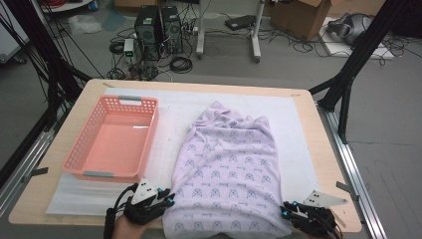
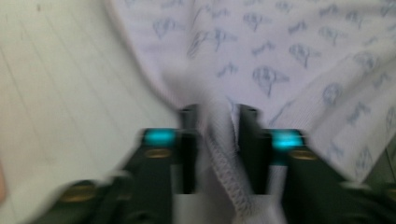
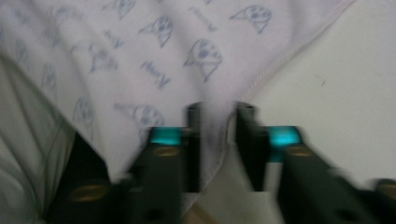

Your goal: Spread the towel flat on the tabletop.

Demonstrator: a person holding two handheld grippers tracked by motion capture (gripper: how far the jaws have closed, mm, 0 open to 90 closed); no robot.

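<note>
A lilac cloth (image 1: 224, 159) with a small blue print lies rumpled down the middle of the table, from the far side to the near edge. My left gripper (image 1: 170, 200) is at its near left corner. In the left gripper view my left gripper (image 2: 217, 116) is shut on a bunched, stitched hem of the cloth (image 2: 280, 56). My right gripper (image 1: 284, 209) is at the near right corner. In the right gripper view my right gripper (image 3: 218, 112) is shut on the edge of the cloth (image 3: 140, 56). Both gripper views are blurred.
An empty pink plastic basket (image 1: 149, 134) stands on the left of the table, just left of the cloth. A white mat (image 1: 293, 124) covers most of the wooden tabletop (image 1: 323, 144). Computers, cables and boxes lie on the floor beyond the far edge.
</note>
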